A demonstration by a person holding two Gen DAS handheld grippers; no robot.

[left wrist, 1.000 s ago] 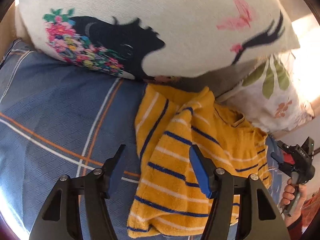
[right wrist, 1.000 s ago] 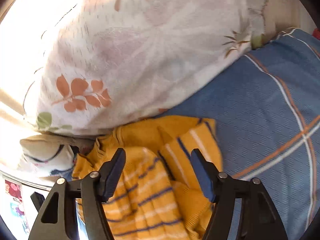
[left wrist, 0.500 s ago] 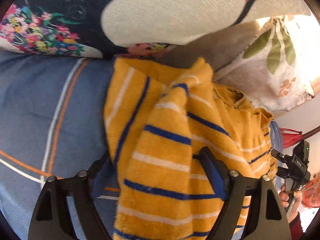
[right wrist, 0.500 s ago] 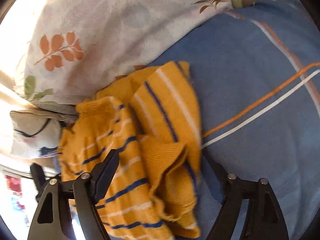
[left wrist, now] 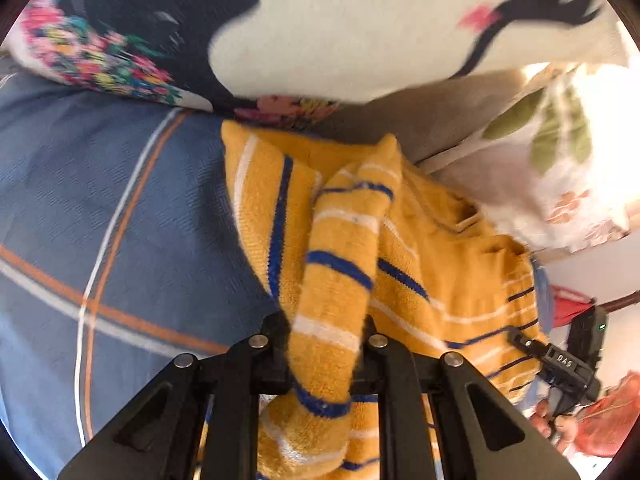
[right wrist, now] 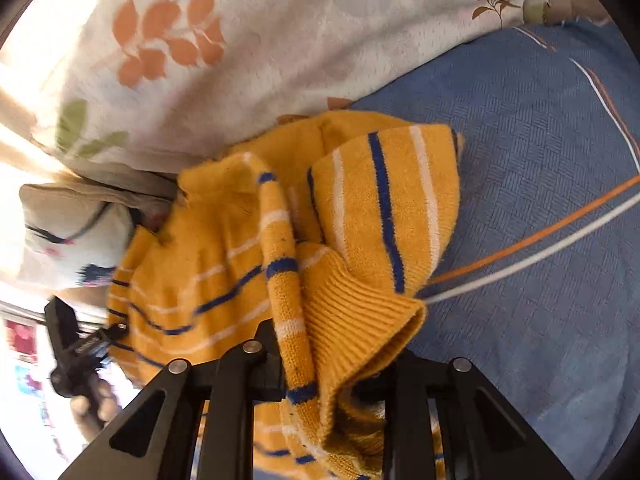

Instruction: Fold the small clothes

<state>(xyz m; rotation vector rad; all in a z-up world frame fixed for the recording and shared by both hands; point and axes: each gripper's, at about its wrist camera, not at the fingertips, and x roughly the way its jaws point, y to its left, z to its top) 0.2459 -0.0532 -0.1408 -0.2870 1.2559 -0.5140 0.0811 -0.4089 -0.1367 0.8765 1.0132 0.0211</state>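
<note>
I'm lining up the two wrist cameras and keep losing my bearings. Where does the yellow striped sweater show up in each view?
Left wrist: the yellow striped sweater fills centre and lower right, a bunched part clamped in the left gripper.
Right wrist: the sweater fills centre and lower left, its ribbed hem in the right gripper.
Shared landmark: the leaf-print pillow just behind it.
</note>
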